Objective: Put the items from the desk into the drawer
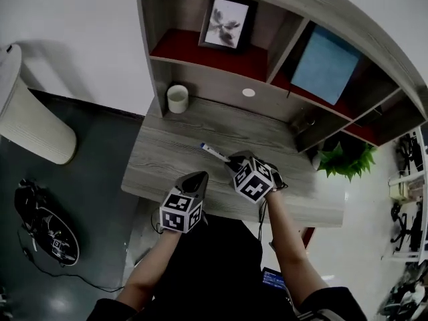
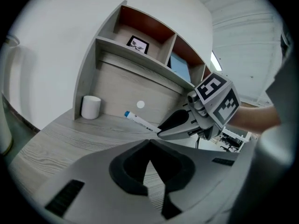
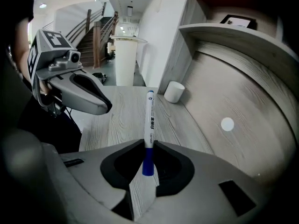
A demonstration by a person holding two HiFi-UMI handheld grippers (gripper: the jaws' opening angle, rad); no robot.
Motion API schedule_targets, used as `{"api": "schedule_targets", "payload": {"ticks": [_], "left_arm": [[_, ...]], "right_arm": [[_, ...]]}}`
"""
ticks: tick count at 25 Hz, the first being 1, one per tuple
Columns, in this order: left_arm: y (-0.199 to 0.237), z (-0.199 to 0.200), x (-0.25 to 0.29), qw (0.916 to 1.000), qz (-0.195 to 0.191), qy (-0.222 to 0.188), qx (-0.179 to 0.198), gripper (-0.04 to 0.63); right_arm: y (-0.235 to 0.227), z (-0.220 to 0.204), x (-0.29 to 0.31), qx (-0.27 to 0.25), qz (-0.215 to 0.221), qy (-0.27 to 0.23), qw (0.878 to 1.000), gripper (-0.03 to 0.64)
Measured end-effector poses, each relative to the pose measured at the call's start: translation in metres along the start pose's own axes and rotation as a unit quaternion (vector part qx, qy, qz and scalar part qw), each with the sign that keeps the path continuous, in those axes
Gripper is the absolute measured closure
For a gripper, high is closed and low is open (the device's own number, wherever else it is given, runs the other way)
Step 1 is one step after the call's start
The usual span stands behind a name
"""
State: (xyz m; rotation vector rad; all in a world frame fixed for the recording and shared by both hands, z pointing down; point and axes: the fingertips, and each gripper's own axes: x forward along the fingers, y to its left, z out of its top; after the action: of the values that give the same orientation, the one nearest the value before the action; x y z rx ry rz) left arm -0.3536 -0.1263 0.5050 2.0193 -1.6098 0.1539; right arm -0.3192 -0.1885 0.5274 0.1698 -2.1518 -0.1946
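Over the near middle of the desk [image 1: 157, 156], the pen [image 3: 150, 118] was clamped by its near blue end in the right gripper [image 3: 149, 144]. Its white barrel stuck out ahead towards the far left and appeared clear of the top. Gripping it at one end this way looked like a carrying hold, which left most of the pen free to be lowered into the drawer first. The left gripper [image 2: 149, 143] hung just to the left of the right one, at the desk's near edge. Its jaws were closed tip to tip with nothing between them, so it seemed spare, perhaps ready to work the drawer. No drawer showed in any view, so it presumably sat below the top, out of sight. By that reading the task was at the carry step for this pen. At the far left of the desk a white cup [image 1: 177, 99] stood upright against the shelves [image 1: 221, 79], well apart from the pen, and it was possibly the next item to go. By count there were one pen, one cup and two grippers. On the shelves there were one picture [image 1: 227, 22] and one blue board [image 1: 326, 65]. Off the desk, one plant [image 1: 344, 160] stood to the right and one white bin [image 1: 30, 119] stood to the left on the floor.
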Motion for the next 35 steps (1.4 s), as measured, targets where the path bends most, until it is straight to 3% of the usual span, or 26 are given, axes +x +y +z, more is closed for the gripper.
{"api": "schedule_targets", "payload": {"ticks": [12, 20, 35], "left_arm": [[-0.065, -0.002, 0.043, 0.9945, -0.081, 0.036, 0.055, 0.579], [-0.126, -0.018, 0.061, 0.9842, -0.143, 0.063, 0.083, 0.578], [-0.231, -0.055, 0.066, 0.9697, -0.200, 0.089, 0.108, 0.579]], "right_arm": [[-0.020, -0.053, -0.048, 0.080, -0.042, -0.002, 0.996, 0.541], [-0.014, -0.100, -0.086, 0.128, -0.067, 0.008, 0.989, 0.541], [0.013, -0.190, -0.157, 0.182, -0.103, 0.026, 0.978, 0.541]]}}
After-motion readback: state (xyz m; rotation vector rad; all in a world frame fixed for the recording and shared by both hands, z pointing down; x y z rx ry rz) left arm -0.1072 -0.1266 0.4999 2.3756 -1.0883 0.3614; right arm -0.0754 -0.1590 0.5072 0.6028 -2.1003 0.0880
